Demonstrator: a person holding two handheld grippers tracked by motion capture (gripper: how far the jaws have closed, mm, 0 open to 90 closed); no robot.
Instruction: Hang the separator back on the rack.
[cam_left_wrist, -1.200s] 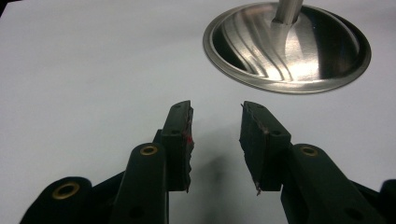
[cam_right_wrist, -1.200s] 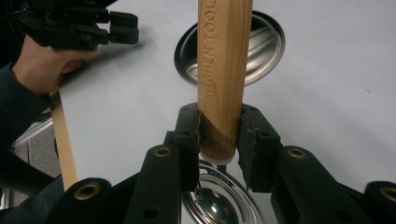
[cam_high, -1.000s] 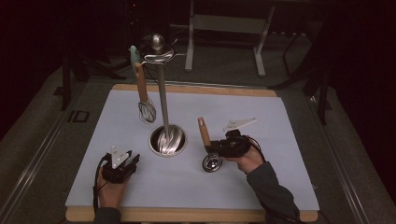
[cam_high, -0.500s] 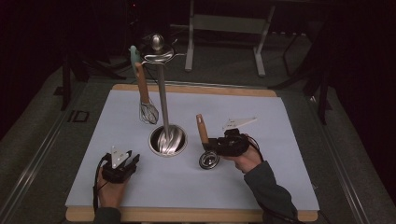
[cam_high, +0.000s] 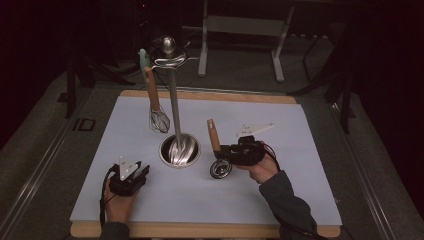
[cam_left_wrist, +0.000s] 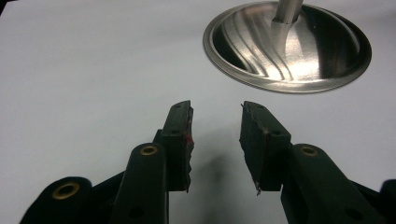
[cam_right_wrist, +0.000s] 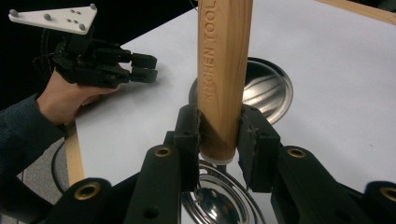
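two grippers on the pale mat (cam_high: 300, 150), one busy. the right gripper (cam_high: 226, 152) pinches the wooden handle of a ladle (cam_high: 215, 137) low down, just above the metal bowl; in the right gripper view the pads (cam_right_wrist: 190, 130) press both sides of the handle (cam_right_wrist: 223, 70). the ladle's long axis stands near upright, tilted a little away from the person and to the left in the high view, handle end up, steel bowl (cam_high: 220, 169) down and on or just above the mat, cannot tell which. it sits just right of the stand's round steel base (cam_high: 179, 150), near but apart.

left gripper (cam_high: 131, 176) rests near the front-left of the mat, jaws spread with nothing between them; in the left gripper view its tips (cam_left_wrist: 215, 126) point toward the base (cam_left_wrist: 287, 46), a strip of bare mat between.

the stand's pole (cam_high: 173, 100) rises from the base to a hook ring and knob at the top. a whisk (cam_high: 156, 107) with wooden handle hangs to its left, wires down, close above the mat.

open room: wide bare mat right of the ladle and along the front edge. mat lies on a wooden board (cam_high: 210, 95), edges showing front and back. room around is dark; a metal frame (cam_high: 240, 30) stands behind the table.
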